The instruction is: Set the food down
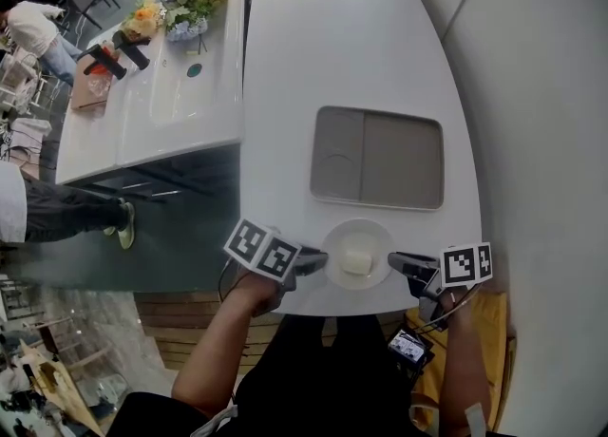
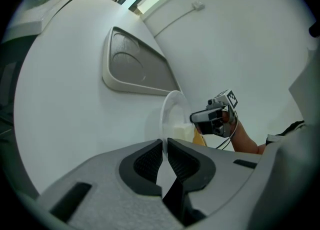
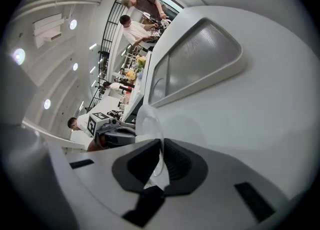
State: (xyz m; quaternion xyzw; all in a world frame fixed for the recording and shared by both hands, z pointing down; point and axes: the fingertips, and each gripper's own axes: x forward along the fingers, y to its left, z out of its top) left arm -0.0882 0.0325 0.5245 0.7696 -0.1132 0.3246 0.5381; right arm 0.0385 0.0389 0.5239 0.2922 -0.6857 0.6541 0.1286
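**Left claw** [image 1: 318, 259], at the near edge of the table [image 1: 332, 65]: clenched on the left rim of the plate [image 1: 357, 226]. The left gripper view shows the thin rim pinched between both pads.

**Centre:** the plate, shallow and white, lies over the table's near edge, just short of the grey inset panel [image 1: 378, 158]. The food [image 1: 356, 261], one pale block, sits in its middle. Whether the plate's base touches the table cannot be told.

**Right claw** [image 1: 397, 260]: clenched on the opposite rim, likewise in a thin pinch.

**Step in hand, as judged:** lowering the plate to rest.
- Both claws should descend together, so that the plate stays level and the block does not slide.
- The base should land wholly on the table, a little further in from the near edge and clear of the panel's lip.
- Neither claw should let go until the table carries the plate's weight.
- Both should then release at once and draw outward, not upward.
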